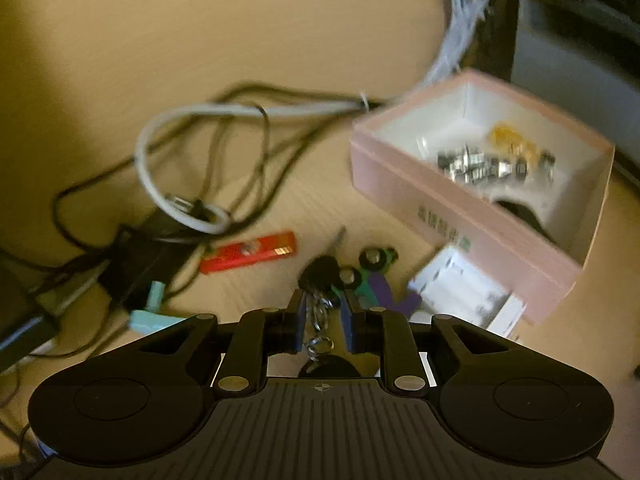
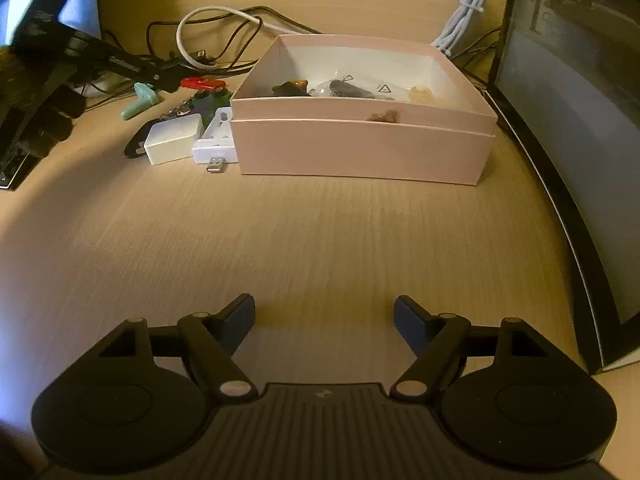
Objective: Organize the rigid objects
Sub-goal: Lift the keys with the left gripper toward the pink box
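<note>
In the left wrist view my left gripper hangs over a keychain: a black-headed key lies just past the blue fingertips and its metal chain runs back between them. The jaws stand a narrow gap apart, open, with a sliver of space on each side of the chain. The pink open box sits to the right and holds metal clips and a yellow piece. My right gripper is open and empty over bare wood in front of the box. The keychain lies left of the box.
Beside the box lie a red flat piece, a teal piece, a green and purple part, a white block and a white charger. Tangled cables lie behind. A dark screen borders the right.
</note>
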Motion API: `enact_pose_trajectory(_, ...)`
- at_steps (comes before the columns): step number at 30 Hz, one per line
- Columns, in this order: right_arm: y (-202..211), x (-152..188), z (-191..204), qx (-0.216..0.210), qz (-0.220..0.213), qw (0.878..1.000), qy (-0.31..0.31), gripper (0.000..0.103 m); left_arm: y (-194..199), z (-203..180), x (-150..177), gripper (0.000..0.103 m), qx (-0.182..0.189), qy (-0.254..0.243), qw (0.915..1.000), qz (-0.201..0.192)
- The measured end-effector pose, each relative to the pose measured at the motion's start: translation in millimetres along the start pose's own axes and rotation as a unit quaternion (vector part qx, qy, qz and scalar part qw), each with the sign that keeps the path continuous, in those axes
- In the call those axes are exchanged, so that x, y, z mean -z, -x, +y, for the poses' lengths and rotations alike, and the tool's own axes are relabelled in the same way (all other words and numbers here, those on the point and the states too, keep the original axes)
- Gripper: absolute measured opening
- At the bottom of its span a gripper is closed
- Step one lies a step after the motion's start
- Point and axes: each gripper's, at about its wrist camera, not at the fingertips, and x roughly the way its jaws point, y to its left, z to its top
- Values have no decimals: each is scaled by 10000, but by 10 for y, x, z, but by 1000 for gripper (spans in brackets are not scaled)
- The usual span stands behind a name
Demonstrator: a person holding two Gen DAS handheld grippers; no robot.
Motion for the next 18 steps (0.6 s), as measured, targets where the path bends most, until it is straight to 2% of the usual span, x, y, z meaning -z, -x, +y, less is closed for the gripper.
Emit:
enact_pose_trajectory(3, 1, 4, -13, -4, -11, 10000, -15, 78, -215, -18, 34, 22, 30, -176, 9992, 348)
enact_pose_trajectory(6, 0, 9, -22, -7, -22, 10000, -30, 79, -231, 22, 47, 24, -15, -26, 9998, 177)
enact_pose_trajectory(9, -3, 26, -28, 4, -33, 10000, -79, 84, -259, 57, 74, 24, 6, 184, 9998, -38)
enact_pose_trajectory(12, -22, 33, -13, -51, 12, 10000, -39, 94, -267, 15, 176, 23, -93, 238, 9986, -472)
enact_pose_trajectory(13, -38, 33, 1, -90, 67, 9999, -22, 100, -262, -6, 215, 23, -142, 223, 9980, -573)
enact_pose_trajectory(14, -48, 37, 19, -90, 98, 9999, -7, 103, -264, -21, 218, 22, -177, 200, 9978, -611)
enact_pose_trajectory(15, -49, 38, 32, -56, 96, 9999, -18, 103, -266, -25, 221, 16, -204, 257, 9976, -617)
enact_pose_trajectory(18, -55, 19, 35, -49, 167, 9998, -38, 103, -241, -10, 245, 12, -243, 633, 9951, -721)
